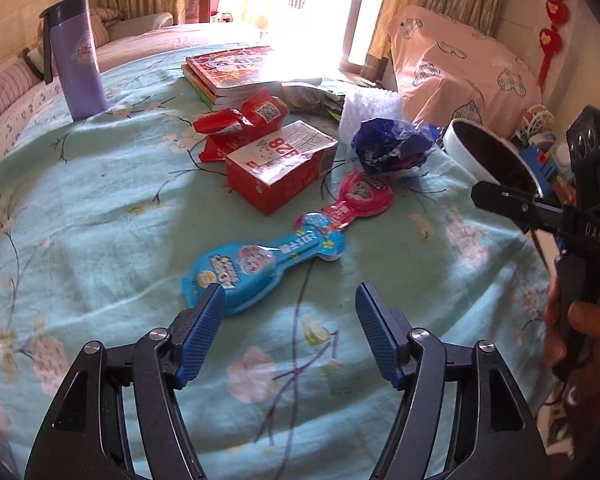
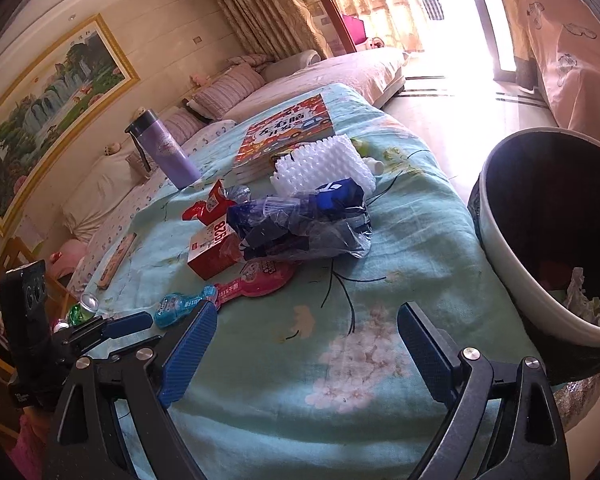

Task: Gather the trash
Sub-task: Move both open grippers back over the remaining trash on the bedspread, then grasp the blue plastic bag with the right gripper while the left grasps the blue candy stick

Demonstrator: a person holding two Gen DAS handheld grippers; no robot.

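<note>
Most of the trash was seen uncollected on the tabletop's floral cloth (image 1: 100,216). A blue wrapper (image 1: 260,268) lay nearest, its lower end just beside the left pad of the left hand-held gripper (image 1: 290,300), whose jaws were spread with nothing pinched between them. A pink wrapper (image 1: 360,196) touched the blue one's far end. Behind these a torn red box (image 1: 280,168), red packets (image 1: 240,124), a crumpled blue bag (image 1: 392,148) and a piece of white foam (image 2: 324,164) were grouped close together.

The bin (image 2: 512,264) stood at the right edge of the tabletop, and some crumpled paper (image 2: 580,296) could be made out inside, so a little was judged already collected. The right hand-held gripper (image 2: 304,324) was held wide and empty over bare cloth, near the bin.

The books (image 1: 232,68) and the purple flask (image 1: 80,60) were judged not to be trash. Nearly all the collecting was judged left to do.
</note>
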